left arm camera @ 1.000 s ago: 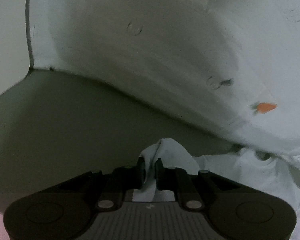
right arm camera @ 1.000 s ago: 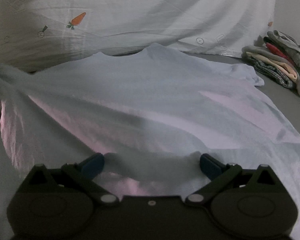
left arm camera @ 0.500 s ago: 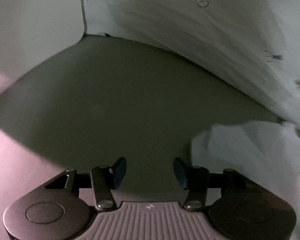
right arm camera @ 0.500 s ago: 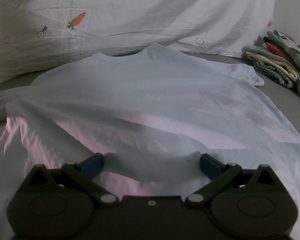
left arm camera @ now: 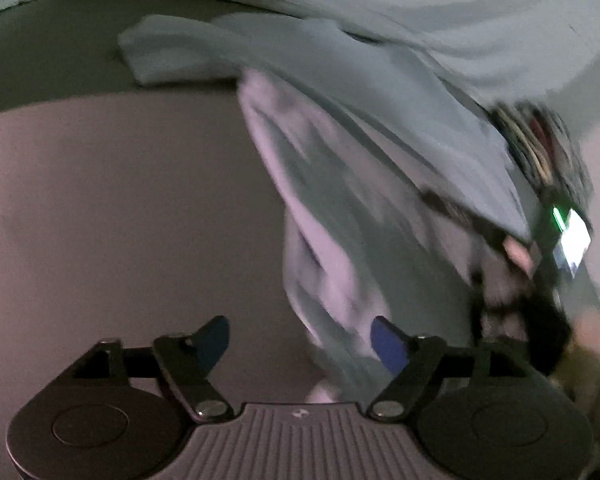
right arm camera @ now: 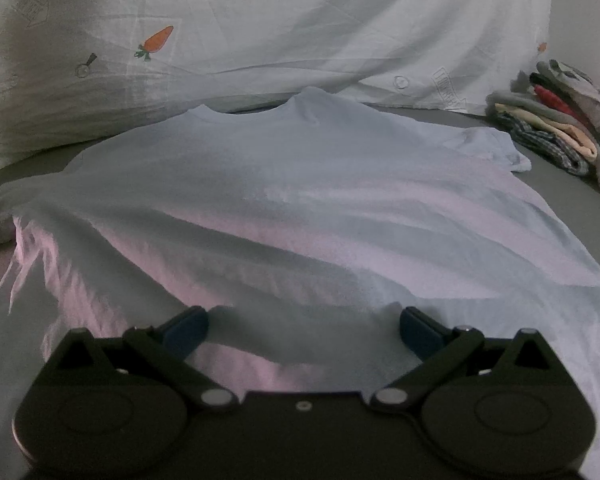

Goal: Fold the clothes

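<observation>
A pale blue T-shirt (right arm camera: 300,200) lies spread face down on the grey bed, collar at the far end. My right gripper (right arm camera: 304,330) is open over its near hem, with the fabric between and under the fingers. My left gripper (left arm camera: 300,340) is open and empty beside the shirt's left side (left arm camera: 340,200). The left sleeve (left arm camera: 172,56) lies flat at the far left. The left wrist view is blurred. The right gripper's body (left arm camera: 540,280) shows there at the right.
A white pillow with carrot prints (right arm camera: 260,32) lies behind the shirt. A stack of folded clothes (right arm camera: 560,120) sits at the far right of the bed. Grey bed surface (left arm camera: 120,220) lies left of the shirt.
My left gripper let go of the sleeve, opened, and swung back toward the shirt's near left side. The sleeve now lies flat. My right gripper stayed open and still.
</observation>
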A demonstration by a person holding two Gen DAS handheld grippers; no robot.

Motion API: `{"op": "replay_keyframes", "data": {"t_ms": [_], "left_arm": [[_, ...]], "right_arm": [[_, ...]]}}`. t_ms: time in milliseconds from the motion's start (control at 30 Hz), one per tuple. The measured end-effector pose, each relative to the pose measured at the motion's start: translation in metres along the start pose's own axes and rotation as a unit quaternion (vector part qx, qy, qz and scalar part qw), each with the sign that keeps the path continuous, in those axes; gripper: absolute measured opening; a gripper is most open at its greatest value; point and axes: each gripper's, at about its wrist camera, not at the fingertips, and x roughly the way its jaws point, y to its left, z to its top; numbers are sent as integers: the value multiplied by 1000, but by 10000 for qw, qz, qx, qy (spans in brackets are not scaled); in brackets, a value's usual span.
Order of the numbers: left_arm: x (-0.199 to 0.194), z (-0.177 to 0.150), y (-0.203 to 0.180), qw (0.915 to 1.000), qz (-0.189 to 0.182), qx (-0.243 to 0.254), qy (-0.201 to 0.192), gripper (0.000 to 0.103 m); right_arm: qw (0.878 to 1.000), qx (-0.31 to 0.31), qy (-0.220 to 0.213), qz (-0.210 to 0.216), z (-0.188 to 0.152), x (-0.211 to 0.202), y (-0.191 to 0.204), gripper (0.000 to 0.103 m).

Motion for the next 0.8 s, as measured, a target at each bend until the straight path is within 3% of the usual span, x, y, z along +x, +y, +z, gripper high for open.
{"op": "replay_keyframes", "data": {"t_ms": [100, 200, 233, 267, 300, 333, 367, 400, 433, 467, 500, 567, 600, 633, 733, 800], "left_arm": [[3, -22, -24, 9996, 176, 221, -27, 82], [9, -39, -31, 9982, 416, 378, -205, 80], [10, -45, -37, 9960, 628, 522, -357, 79], [11, -51, -44, 9924, 849, 711, -528, 65], [11, -57, -51, 9886, 1086, 826, -639, 38], [10, -58, -54, 9870, 1274, 723, -657, 24], [6, -57, -55, 9871, 1385, 466, -648, 5], [-3, -56, -55, 9888, 1330, 102, -666, 5], [-19, -55, -49, 9903, 989, -570, -793, 5], [-38, -55, -38, 9838, 470, -1417, -991, 4], [-56, -58, -26, 9696, -75, -2147, -1173, 4], [-79, -69, 1, 9184, -1014, -3490, -1562, 4], [-82, -74, 11, 9003, -1128, -3866, -1650, 5], [-80, -78, 18, 8958, -943, -4020, -1643, 5], [-50, -85, 33, 9114, 45, -3963, -1111, 6], [-27, -89, 42, 9124, 282, -4015, -741, 9]], "right_arm": [[9986, -298, 209, 387, 2, -9, -10, 99], [9945, -521, 410, 812, -4, -39, -33, 66], [9942, -526, 408, 846, -11, -51, -47, 61], [9939, -532, 407, 880, -17, -63, -60, 61], [9935, -538, 405, 913, -23, -75, -74, 59], [9932, -543, 404, 947, -30, -87, -88, 53], [9928, -549, 402, 981, -36, -99, -102, 51], [9926, -551, 399, 1002, -42, -111, -116, 50], [9941, -509, 374, 883, -45, -119, -134, 48], [9954, -468, 349, 764, -48, -126, -152, 48], [9965, -426, 324, 644, -51, -133, -170, 48], [9982, -341, 275, 401, -56, -148, -205, 48], [9989, -293, 270, 232, -58, -149, -219, 49], [9993, -264, 278, -10, -61, -149, -235, 51], [9976, -16, 429, -548, -67, -141, -273, 61], [9964, 180, 568, -611, -70, -136, -290, 64]]}}
